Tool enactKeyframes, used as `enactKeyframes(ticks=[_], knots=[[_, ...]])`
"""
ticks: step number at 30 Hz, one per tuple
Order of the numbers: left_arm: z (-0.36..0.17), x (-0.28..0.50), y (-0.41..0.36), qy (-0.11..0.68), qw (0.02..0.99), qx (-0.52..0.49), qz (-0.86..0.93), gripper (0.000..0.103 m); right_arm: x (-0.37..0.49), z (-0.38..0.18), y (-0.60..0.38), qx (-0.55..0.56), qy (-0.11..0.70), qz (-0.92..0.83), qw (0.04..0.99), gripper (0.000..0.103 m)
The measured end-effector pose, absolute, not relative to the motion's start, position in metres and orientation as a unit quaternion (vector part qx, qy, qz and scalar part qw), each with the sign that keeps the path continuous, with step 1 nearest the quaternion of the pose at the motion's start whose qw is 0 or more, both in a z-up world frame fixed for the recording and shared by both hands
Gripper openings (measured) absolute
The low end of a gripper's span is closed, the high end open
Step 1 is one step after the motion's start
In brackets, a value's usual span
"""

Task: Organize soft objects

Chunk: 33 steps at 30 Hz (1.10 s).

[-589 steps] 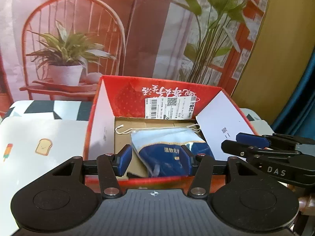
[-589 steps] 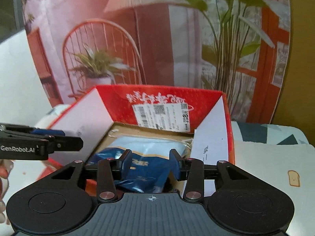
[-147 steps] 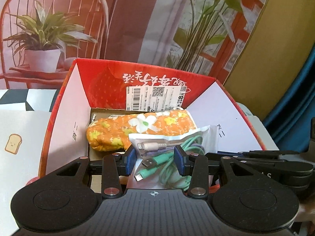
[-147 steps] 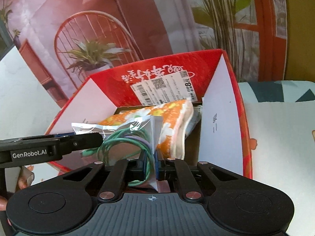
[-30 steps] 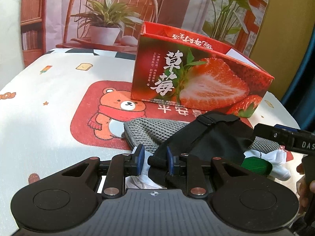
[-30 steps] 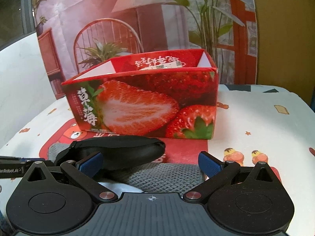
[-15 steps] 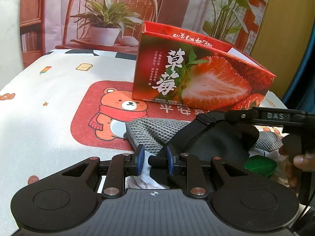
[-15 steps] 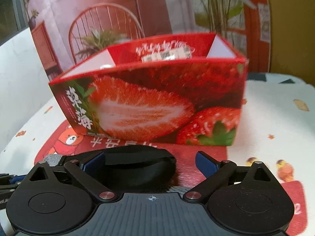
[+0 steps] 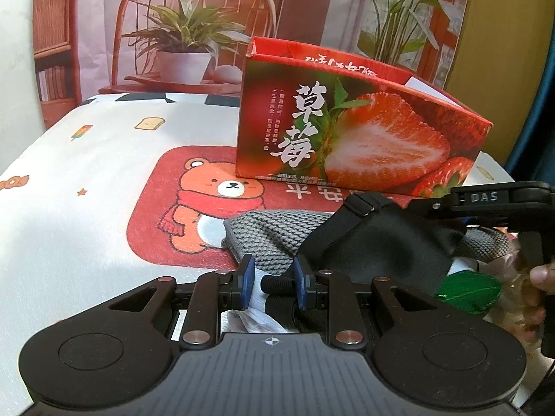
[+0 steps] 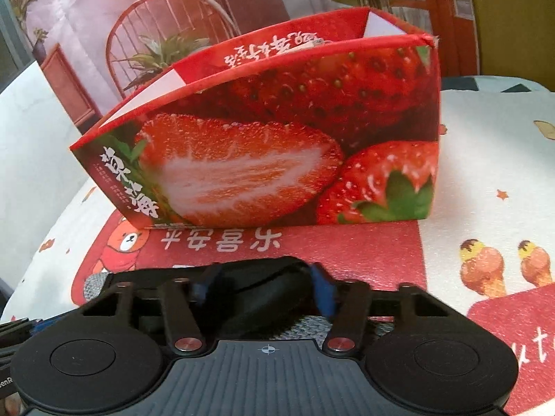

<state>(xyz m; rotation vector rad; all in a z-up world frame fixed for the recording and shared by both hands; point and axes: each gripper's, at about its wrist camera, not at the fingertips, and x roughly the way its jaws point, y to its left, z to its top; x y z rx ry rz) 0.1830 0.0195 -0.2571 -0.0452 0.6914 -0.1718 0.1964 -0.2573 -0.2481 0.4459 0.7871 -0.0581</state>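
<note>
A black padded pouch [image 9: 378, 242] with a strap lies on a grey knitted item [image 9: 274, 232] in front of the red strawberry box [image 9: 360, 138]. My left gripper [image 9: 272, 282] is shut on the pouch's black strap end. My right gripper [image 10: 263, 289] is partly closed around the other end of the pouch [image 10: 263, 294]; its blue pads [image 10: 322, 294] sit at the pouch's sides. In the left wrist view the right gripper [image 9: 492, 201] reaches in over the pouch from the right.
A green packet [image 9: 468, 286] and white items lie under the pouch at the right. The box [image 10: 277, 145] stands on a red bear mat [image 9: 194, 208] on a white patterned tablecloth [image 9: 86, 173]. A printed backdrop hangs behind.
My right gripper has moved forward and lower onto the pouch and its jaws have narrowed from wide open. The left gripper has kept its hold on the strap.
</note>
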Motion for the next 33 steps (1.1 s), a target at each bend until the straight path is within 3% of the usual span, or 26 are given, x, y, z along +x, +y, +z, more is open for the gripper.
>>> enactKeyframes(ticks=[2,5,17,19,21,23,33], knots=[[-0.258,0.184,0.021,0.340,0.937,-0.022,-0.080,0.026,0.191,-0.244,-0.260,0.216,0.373,-0.031,0.902,0.023],[-0.260,0.187,0.024,0.345,0.936,-0.024,-0.071,0.026,0.181,-0.238,-0.264,0.222,0.354,-0.037,0.908,0.016],[-0.258,0.186,0.031,0.349,0.933,-0.055,-0.074,0.026,0.126,-0.227,-0.260,0.220,0.309,-0.039,0.925,0.012],[-0.255,0.183,0.038,0.351,0.929,-0.084,-0.083,0.030,0.117,-0.228,-0.260,0.220,0.304,-0.041,0.926,0.012],[-0.252,0.179,0.043,0.349,0.926,-0.110,-0.090,0.046,0.110,-0.228,-0.261,0.224,0.300,-0.042,0.926,0.012],[-0.249,0.173,0.047,0.345,0.925,-0.132,-0.092,0.051,0.107,-0.228,-0.262,0.225,0.297,-0.042,0.927,0.012],[-0.248,0.155,0.045,0.368,0.907,-0.162,-0.121,0.055,0.097,-0.230,-0.258,0.225,0.285,-0.042,0.931,0.012]])
